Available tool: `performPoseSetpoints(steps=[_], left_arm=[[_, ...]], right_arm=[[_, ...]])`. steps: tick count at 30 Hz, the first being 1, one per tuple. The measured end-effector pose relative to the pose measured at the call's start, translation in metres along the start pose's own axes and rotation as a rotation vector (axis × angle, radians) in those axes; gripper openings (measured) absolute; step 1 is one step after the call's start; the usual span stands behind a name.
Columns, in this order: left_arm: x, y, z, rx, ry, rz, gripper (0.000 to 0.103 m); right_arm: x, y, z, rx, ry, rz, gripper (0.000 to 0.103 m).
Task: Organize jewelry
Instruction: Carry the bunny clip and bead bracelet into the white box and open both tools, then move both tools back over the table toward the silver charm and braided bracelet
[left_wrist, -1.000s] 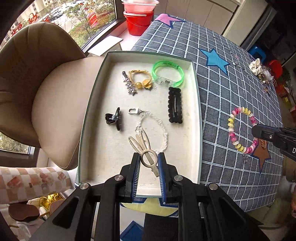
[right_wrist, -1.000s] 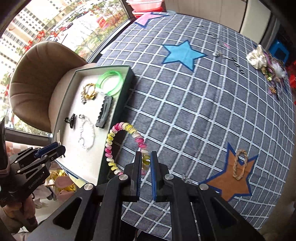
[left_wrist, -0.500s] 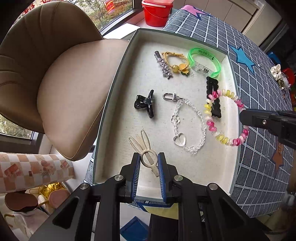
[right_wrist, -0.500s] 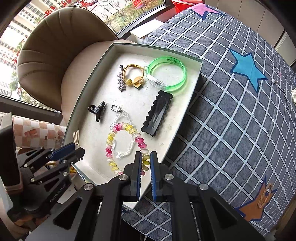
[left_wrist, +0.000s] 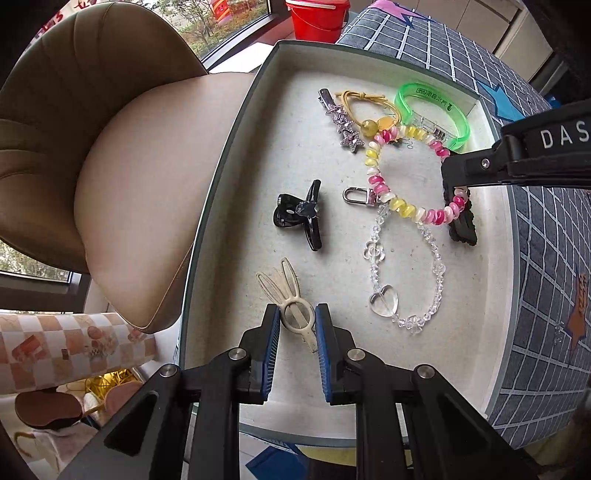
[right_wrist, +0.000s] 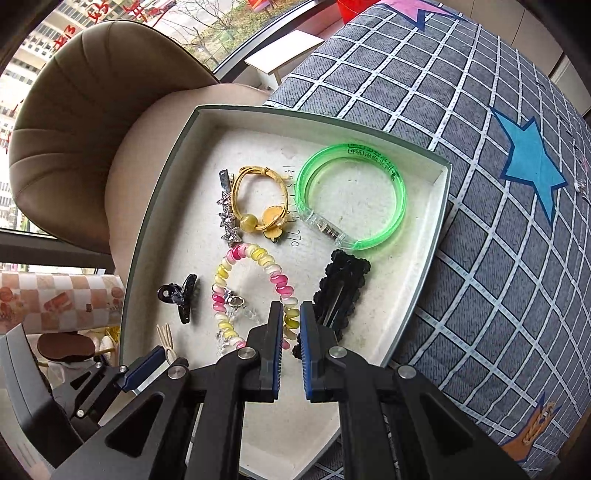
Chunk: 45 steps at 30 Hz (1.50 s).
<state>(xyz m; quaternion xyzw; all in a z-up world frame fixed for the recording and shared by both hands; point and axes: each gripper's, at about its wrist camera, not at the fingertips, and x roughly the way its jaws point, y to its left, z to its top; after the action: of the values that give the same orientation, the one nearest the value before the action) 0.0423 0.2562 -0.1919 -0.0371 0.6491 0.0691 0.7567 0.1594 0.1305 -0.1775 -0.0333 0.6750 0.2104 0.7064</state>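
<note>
Claws both clenched: left claw (left_wrist: 296, 320) grips beige hair clip (left_wrist: 286, 300), right claw (right_wrist: 291, 318) grips beaded bracelet (right_wrist: 255, 291) over tray (right_wrist: 424, 280).

Both cameras ride on the grippers and look forward along the jaws, down at a steep angle from close above. The left wrist view looks from the near end of the tray (left_wrist: 229, 155), with the chair (left_wrist: 92, 129) at its left and the checked cloth of the surface (left_wrist: 546, 258) at its right. The right wrist view looks from the tray's near corner, showing more cloth to the right. Both views share the tray, the chair and the green bangle (left_wrist: 432, 110) (right_wrist: 351, 195).
</note>
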Motion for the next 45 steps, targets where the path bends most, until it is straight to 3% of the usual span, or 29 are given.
performPoseSetpoints(steps=[20, 22, 24, 26, 39, 40, 41, 42, 43, 45], left_arm=[[-0.001, -0.015, 0.004, 0.032, -0.002, 0.079, 0.027], [-0.003, -0.015, 0.005, 0.032, -0.006, 0.082, 0.027], [-0.006, -0.016, 0.006, 0.032, -0.012, 0.087, 0.027], [-0.01, -0.017, 0.007, 0.031, -0.018, 0.087, 0.027], [-0.024, -0.027, 0.012, 0.058, -0.029, 0.045, 0.028], [-0.025, -0.029, 0.013, 0.06, -0.03, 0.043, 0.037], [-0.027, -0.028, 0.013, 0.058, -0.034, 0.044, 0.083], [-0.031, -0.029, 0.013, 0.051, -0.055, 0.06, 0.103], [-0.038, -0.03, 0.012, 0.052, -0.091, 0.074, 0.103], [-0.041, -0.034, 0.013, 0.071, -0.089, 0.071, 0.103]], right_arm=[[0.029, 0.008, 0.014, -0.009, 0.052, -0.013, 0.01], [0.03, 0.007, 0.015, -0.003, 0.056, -0.002, 0.015], [0.025, 0.003, 0.016, 0.007, 0.044, 0.014, 0.042], [0.017, 0.002, 0.017, 0.015, 0.017, 0.032, 0.058], [-0.037, -0.021, 0.0, 0.074, -0.08, 0.062, 0.058], [-0.04, -0.024, -0.003, 0.075, -0.081, 0.06, 0.058], [-0.042, -0.026, -0.006, 0.079, -0.083, 0.06, 0.058], [-0.044, -0.028, -0.01, 0.084, -0.083, 0.063, 0.058], [-0.046, -0.031, -0.013, 0.089, -0.084, 0.066, 0.058], [-0.05, -0.037, -0.02, 0.095, -0.086, 0.067, 0.058]])
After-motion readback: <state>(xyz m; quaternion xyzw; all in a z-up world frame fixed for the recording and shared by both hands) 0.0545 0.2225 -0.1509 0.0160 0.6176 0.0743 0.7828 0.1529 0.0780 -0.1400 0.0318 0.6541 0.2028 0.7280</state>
